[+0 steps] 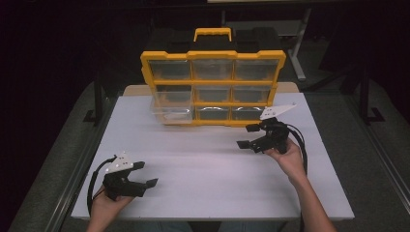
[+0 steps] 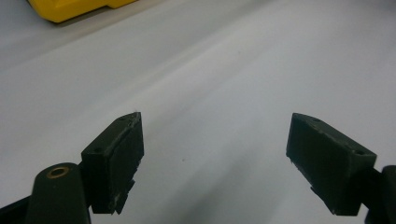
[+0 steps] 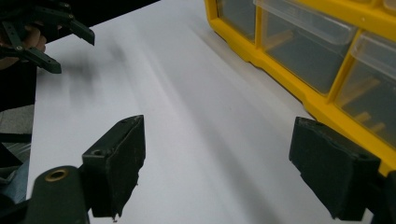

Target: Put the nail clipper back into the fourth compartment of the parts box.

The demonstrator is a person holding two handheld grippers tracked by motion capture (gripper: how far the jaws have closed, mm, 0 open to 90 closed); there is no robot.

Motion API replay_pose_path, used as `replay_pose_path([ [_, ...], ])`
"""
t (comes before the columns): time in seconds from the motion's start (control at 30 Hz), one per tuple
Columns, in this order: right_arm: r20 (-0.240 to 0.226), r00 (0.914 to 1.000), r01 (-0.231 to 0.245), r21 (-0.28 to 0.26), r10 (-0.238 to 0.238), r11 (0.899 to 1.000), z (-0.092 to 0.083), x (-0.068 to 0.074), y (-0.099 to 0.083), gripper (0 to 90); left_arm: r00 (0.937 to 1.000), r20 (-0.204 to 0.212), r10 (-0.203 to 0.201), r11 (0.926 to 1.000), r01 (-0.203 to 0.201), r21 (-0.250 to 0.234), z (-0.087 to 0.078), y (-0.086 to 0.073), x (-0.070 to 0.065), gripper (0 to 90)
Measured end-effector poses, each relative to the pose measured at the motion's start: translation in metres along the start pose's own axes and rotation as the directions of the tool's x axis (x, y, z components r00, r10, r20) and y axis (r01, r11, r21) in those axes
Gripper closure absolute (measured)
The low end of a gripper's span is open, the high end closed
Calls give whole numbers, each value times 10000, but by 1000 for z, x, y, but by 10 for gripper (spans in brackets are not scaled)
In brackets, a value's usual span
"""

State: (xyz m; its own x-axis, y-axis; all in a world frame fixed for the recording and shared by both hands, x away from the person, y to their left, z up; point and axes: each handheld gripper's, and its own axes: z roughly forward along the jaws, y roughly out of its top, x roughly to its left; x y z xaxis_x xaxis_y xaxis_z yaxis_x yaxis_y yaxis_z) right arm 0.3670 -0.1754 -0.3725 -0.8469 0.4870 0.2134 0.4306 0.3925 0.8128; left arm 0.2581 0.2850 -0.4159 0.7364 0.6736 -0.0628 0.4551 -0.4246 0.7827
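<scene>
Left gripper (image 1: 145, 174): near front left corner of white table (image 1: 208, 179), held low in a hand, jaws spread wide, nothing between them, pointing across bare surface. Clear drawer (image 1: 170, 114): bottom-left slot of cabinet, pulled partway out, tilted slightly, overhanging the table; contents too faint to tell. Yellow drawer cabinet (image 1: 212, 55): upright at far edge of table, nine clear-fronted drawers in three rows, carry handle on top, standing free with nothing bracing it. Right gripper (image 1: 247, 136): just in front of cabinet's bottom-right drawers, well apart from left gripper, jaws likewise spread and empty, cabinet frame (image 3: 327, 100) close beside one jaw in right gripper view. Risks, judged: protruding drawer likely to slide fully out and drop if pulled or nudged further; cabinet likely to shift or tip backward off far edge if pushed without a steadying hold; smooth clear plastic prone to slipping from a shallow pinch; trailing cables liable to snag.
</scene>
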Motion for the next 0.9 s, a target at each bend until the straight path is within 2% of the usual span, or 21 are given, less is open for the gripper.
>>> replay_pose_path([
  [0.27,158,9997,-206,-180,209,9996,-6,-1,-15,177,10000,-5,-6,10000,6,-22,0,0,0,189],
  [0.37,338,9992,-215,-166,221,9996,-9,2,-23,177,10000,0,64,10000,-64,20,-1,0,1,189],
  [0.57,361,9992,-156,-110,160,9998,-12,7,-29,175,10000,-27,4,10000,-4,-60,-1,0,1,188],
  [0.63,556,9985,28,-131,-21,9999,-15,11,-34,176,10000,-22,13,10000,-13,-44,-1,0,1,188],
  [0.9,792,9968,-50,-172,64,9998,-22,17,-50,176,10000,0,3,10000,-3,-68,-2,-1,1,189],
])
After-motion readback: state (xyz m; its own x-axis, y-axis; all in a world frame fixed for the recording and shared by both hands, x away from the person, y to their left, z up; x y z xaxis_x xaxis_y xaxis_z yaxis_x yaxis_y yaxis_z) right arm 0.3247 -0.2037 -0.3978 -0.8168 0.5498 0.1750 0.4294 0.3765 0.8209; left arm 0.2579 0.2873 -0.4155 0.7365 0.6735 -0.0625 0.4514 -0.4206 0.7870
